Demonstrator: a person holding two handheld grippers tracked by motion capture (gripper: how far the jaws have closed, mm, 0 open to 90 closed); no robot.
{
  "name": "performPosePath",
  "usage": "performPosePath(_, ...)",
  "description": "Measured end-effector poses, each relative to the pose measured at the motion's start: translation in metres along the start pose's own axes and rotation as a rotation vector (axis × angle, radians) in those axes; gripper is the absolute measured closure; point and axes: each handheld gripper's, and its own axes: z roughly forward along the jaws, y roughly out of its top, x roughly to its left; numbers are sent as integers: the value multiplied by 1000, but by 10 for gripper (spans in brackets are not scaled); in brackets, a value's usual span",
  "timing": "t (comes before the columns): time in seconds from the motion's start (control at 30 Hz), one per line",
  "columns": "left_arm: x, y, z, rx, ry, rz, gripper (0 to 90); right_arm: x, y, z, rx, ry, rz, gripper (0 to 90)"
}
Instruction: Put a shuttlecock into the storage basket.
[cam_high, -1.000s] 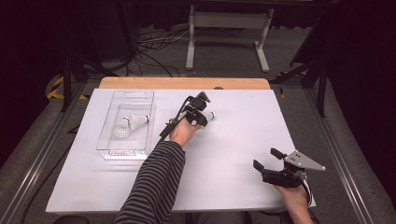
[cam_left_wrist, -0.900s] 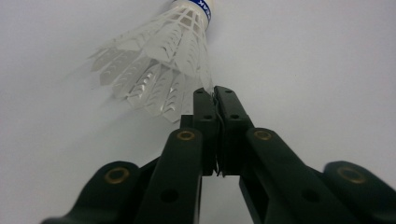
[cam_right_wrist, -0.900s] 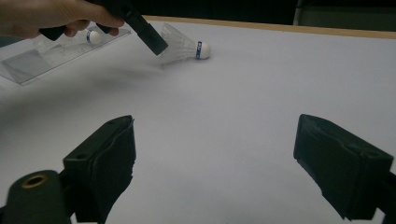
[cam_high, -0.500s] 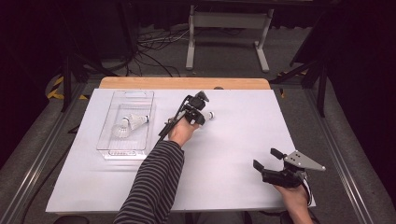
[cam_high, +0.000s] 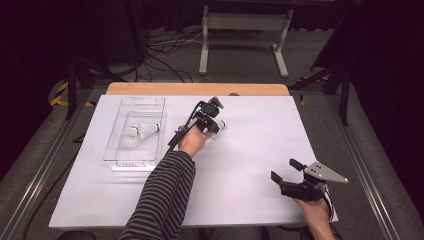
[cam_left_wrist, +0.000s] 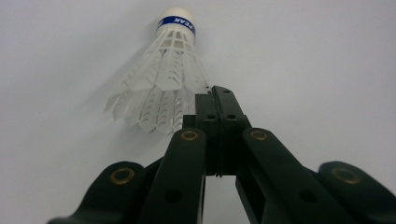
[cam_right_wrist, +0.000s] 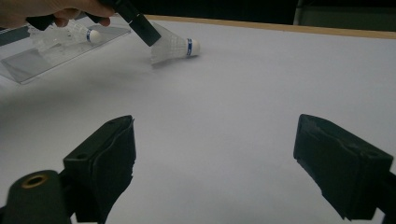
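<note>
Left claw (cam_left_wrist: 215, 100): I see its jaws pinched on the feather edge of the white blue-banded shuttlecock (cam_left_wrist: 161, 79), centre of the high view.
Right claw (cam_right_wrist: 215, 154): wide, holding nothing, lower right over the white surface (cam_high: 250, 150).

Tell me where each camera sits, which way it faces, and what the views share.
High view: above the person's side, looking forward and down on the table; a striped sleeve, both hands, the left gripper and right gripper show.
Left gripper view: rides the left gripper, looking along its shut jaws, pinched on the feather edge of a shuttlecock.
Right gripper view: rides the right gripper, looking across the table between its open jaws.
Shared: all three see that shuttlecock; high and right gripper views share the clear tray.
</note>
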Motion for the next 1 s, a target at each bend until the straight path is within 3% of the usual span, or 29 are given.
performPosePath(0.27,-3,-2,-13,-16,-4,35,900,0,0,0,1,-2,-5,136)
performPosePath(1.0,-3,-14,-36,-35,-19,65,900,0,0,0,-3,-4,-6,136)
